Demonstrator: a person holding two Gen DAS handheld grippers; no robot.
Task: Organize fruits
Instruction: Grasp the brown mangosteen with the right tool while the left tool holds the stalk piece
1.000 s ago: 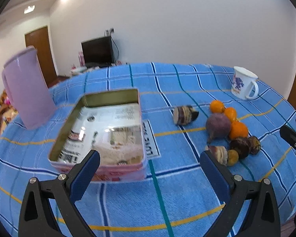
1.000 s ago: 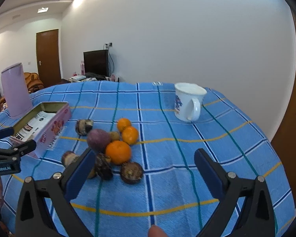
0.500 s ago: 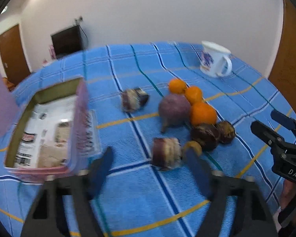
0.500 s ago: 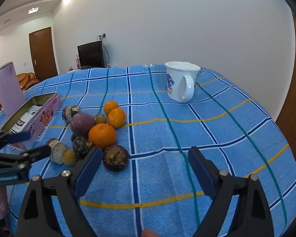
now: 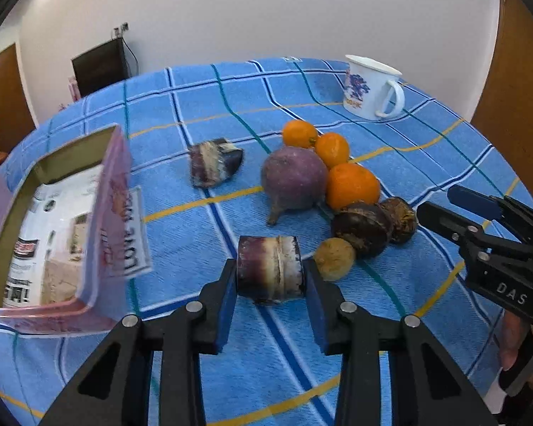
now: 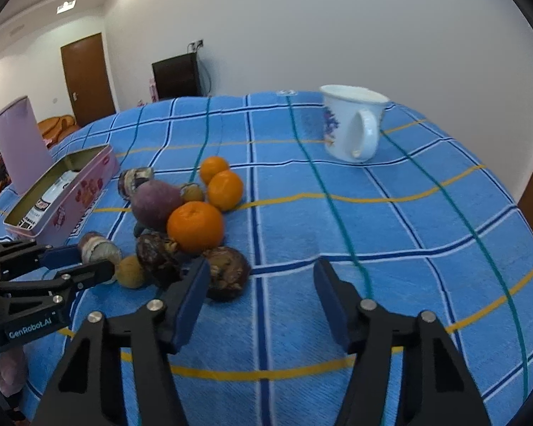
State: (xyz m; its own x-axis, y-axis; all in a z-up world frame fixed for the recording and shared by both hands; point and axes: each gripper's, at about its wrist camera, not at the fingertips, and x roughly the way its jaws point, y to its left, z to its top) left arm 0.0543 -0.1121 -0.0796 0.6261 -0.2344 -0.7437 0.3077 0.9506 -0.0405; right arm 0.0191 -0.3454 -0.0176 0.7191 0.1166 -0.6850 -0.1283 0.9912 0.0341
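Note:
A short purple-and-white cane piece (image 5: 268, 259) lies on the blue checked cloth. My left gripper (image 5: 270, 270) is closing on it, one blue pad against each end. A heap of fruit sits just right of it: a purple round root (image 5: 293, 177), three oranges (image 5: 351, 184), two dark wrinkled fruits (image 5: 362, 229) and a small tan one (image 5: 334, 257). A second cane piece (image 5: 215, 165) lies behind. My right gripper (image 6: 261, 269) hovers low by the heap, its jaws closing over bare cloth. Its left finger stands just in front of a dark fruit (image 6: 231, 273).
An open pink tin (image 5: 113, 184) lies at the left with a printed sheet inside. A lilac jug (image 6: 19, 142) stands behind it. A white mug (image 6: 348, 124) stands at the far right. The cloth drops off at the table's right edge.
My left gripper swung right, from in front of the tin to the cane piece, and narrowed onto it. My right gripper sank toward the fruit heap and its jaws narrowed.

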